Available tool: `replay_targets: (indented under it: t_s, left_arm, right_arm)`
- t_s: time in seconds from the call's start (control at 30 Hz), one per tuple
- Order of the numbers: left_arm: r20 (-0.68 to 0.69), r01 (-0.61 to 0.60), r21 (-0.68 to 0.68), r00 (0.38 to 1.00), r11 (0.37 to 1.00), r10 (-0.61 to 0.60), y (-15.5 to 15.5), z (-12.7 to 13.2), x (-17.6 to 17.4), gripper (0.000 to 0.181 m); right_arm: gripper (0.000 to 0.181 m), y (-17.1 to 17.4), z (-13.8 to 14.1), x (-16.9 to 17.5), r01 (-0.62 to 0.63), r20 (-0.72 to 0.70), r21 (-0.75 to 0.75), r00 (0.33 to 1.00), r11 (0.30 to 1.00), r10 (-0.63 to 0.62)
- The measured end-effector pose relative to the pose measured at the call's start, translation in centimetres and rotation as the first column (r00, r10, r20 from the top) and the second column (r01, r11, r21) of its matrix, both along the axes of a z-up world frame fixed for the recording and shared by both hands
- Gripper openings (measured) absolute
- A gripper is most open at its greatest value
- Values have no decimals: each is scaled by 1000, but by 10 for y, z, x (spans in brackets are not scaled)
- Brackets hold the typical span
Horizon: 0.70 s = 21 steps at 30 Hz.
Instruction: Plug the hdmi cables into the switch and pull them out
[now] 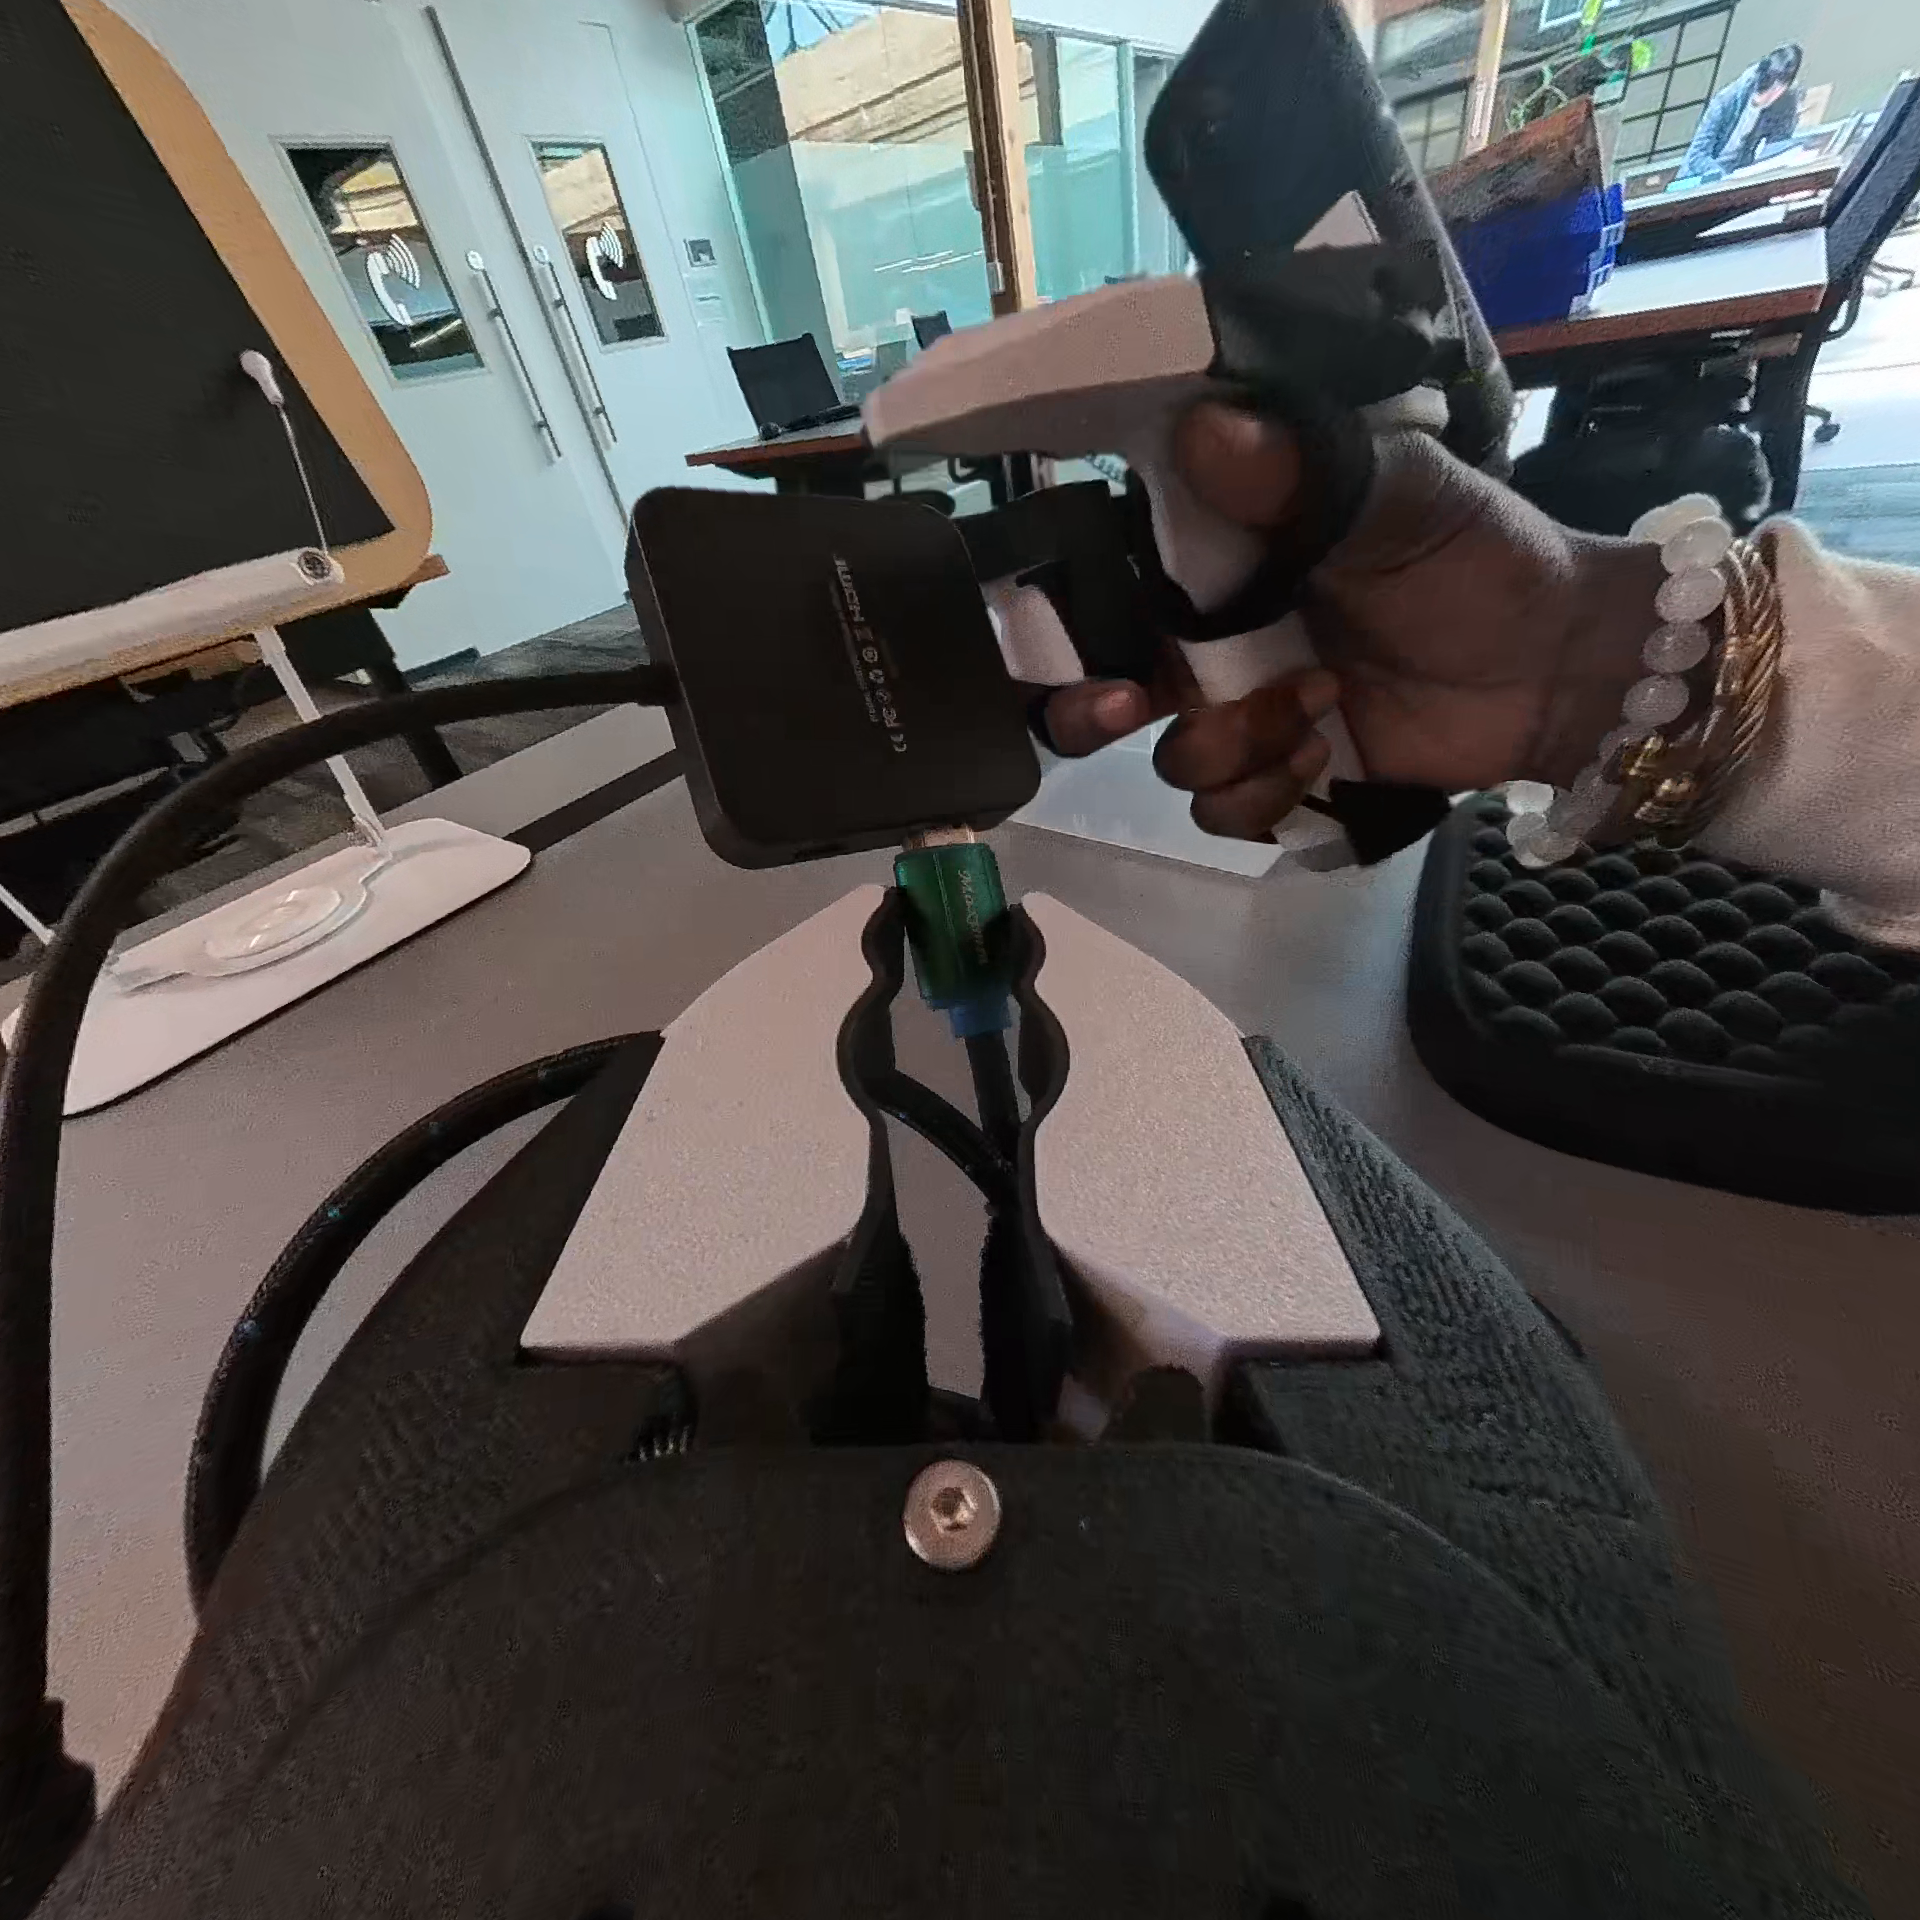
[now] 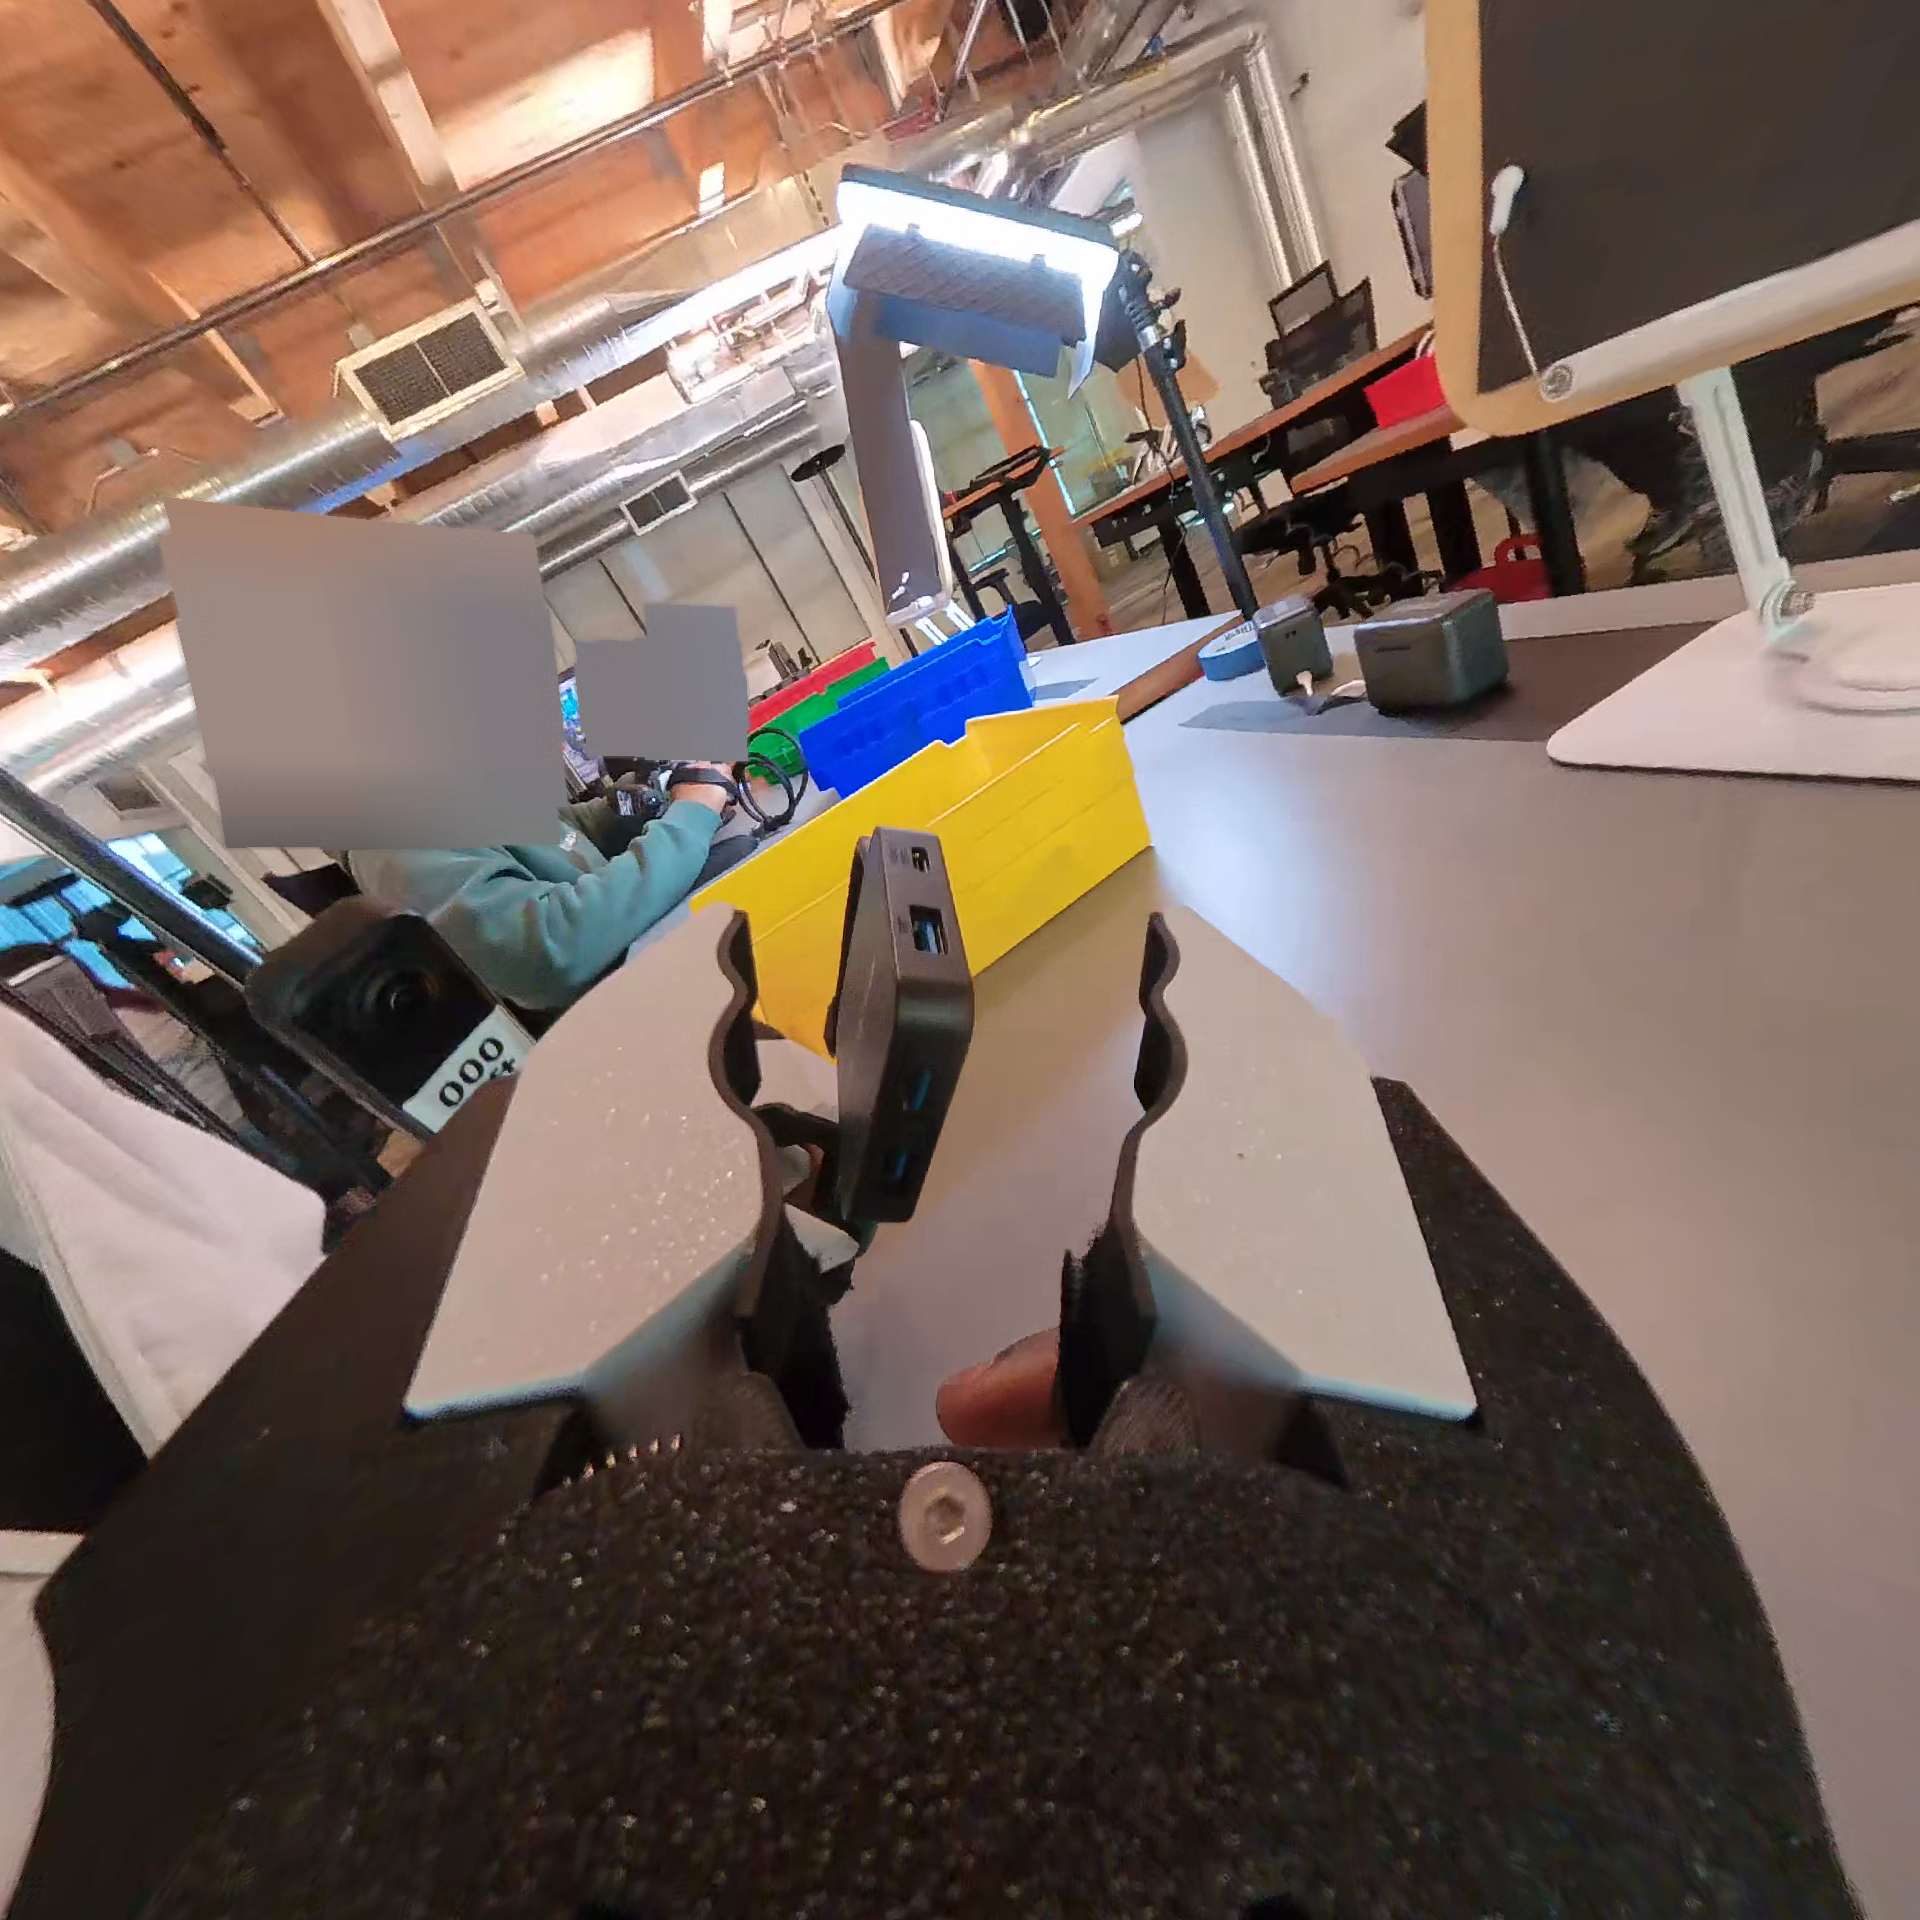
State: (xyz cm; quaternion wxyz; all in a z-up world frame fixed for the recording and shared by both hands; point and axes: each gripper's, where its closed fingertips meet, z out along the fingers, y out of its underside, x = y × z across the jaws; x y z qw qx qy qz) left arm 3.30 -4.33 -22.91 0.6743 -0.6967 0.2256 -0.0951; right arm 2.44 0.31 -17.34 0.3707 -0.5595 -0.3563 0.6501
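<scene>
HDMI plug (image 1: 951, 935), green, long axis near upright, metal tip up into the black switch's (image 1: 831, 675) lower edge, held above the grey table (image 1: 1558, 1299). Left gripper (image 1: 951, 940) clenched on plug. Right gripper (image 2: 940, 1039) jaws apart around the edge-on switch (image 2: 904, 1029); grip unclear.
</scene>
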Motion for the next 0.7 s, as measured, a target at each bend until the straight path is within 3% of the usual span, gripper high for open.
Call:
replay_targets:
  t_s: [0.17,0.3,0.37,0.43,0.7]
  left_arm:
    - [-8,-7,9,1000,1000,7,1,0,-1,19]
    - [-12,-10,8,1000,1000,10,2,-1,-2,19]
    - [-10,-8,9,1000,1000,8,2,-1,-1,19]
    - [-3,-9,8,1000,1000,9,2,-1,-2,19]
    - [66,47,43,997,998,-50,-2,12,0,20]
  right_arm:
    - [69,15,1,10,29,-11,-72,999,997,-30]
    - [60,9,-8,3,-32,63,-83,997,996,37]
    - [48,-2,-12,-3,-96,114,-59,988,994,102]
    - [17,-16,-15,-7,-175,138,-29,974,984,177]
    - [14,-26,2,3,-145,-90,44,985,988,149]
